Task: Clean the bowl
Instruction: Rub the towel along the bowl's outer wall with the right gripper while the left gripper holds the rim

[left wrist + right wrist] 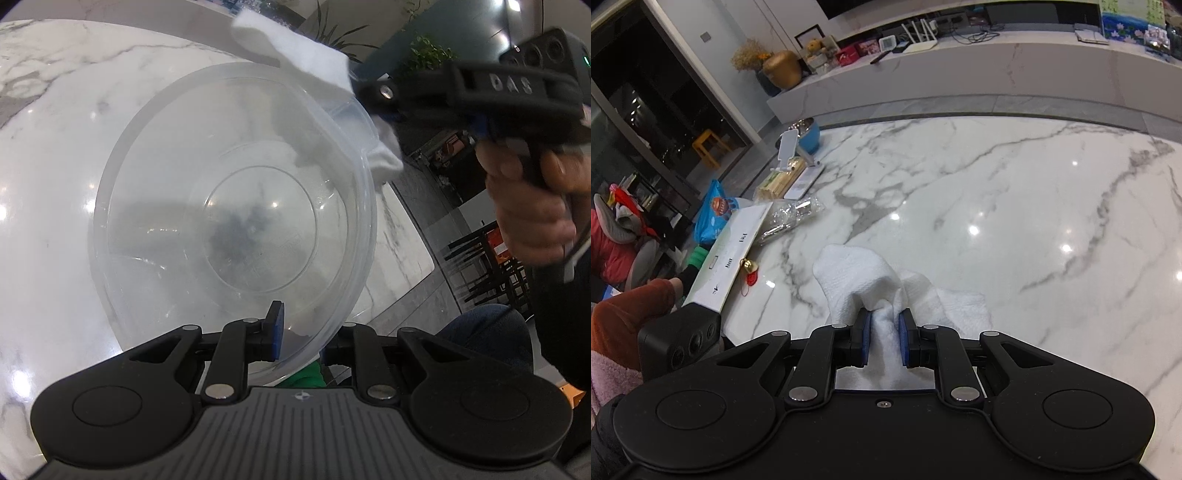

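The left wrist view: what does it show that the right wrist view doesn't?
Only the left wrist view shows the clear plastic bowl, its rim pinched by the left tool, with the right tool seen from outside, beyond the bowl's far rim.

Only the right wrist view shows the clutter at the table's edge: a blue snack bag and a blue metal-lined bowl.

Both show the white cloth clamped in the right tool, and the white marble table.

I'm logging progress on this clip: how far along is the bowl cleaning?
Done: the left tool grips the bowl by its rim, tilted above the table, and the right tool is shut on the cloth. In hand: the cloth sits at the bowl's far rim. Left: wiping the inside, where a dark smudge still shows.
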`<move>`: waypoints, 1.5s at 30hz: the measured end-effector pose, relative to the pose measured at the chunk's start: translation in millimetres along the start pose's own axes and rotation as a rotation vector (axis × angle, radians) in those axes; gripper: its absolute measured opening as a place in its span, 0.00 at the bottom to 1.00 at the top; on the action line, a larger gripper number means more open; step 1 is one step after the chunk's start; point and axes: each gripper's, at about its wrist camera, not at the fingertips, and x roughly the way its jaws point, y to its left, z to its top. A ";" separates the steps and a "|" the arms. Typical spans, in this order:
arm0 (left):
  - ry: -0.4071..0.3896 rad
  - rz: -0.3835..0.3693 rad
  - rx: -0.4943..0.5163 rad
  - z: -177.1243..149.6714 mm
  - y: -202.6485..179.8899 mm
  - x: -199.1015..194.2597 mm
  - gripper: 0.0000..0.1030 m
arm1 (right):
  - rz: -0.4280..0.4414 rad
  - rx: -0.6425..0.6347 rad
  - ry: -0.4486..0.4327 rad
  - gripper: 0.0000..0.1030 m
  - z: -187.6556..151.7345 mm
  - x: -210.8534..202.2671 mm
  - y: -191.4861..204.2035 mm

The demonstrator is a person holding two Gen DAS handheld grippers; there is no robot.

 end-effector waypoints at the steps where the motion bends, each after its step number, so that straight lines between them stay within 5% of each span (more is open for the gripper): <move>1: 0.001 0.004 0.004 0.4 -0.8 0.5 0.16 | 0.001 0.000 0.001 0.14 0.1 0.2 -0.1; 32: 0.033 0.050 0.084 0.6 -16.7 7.8 0.18 | 0.017 0.006 0.034 0.14 -1.5 -10.7 -2.5; 45: 0.039 0.181 0.246 -9.0 -38.7 9.5 0.18 | 0.018 0.000 0.035 0.14 3.7 -3.8 4.3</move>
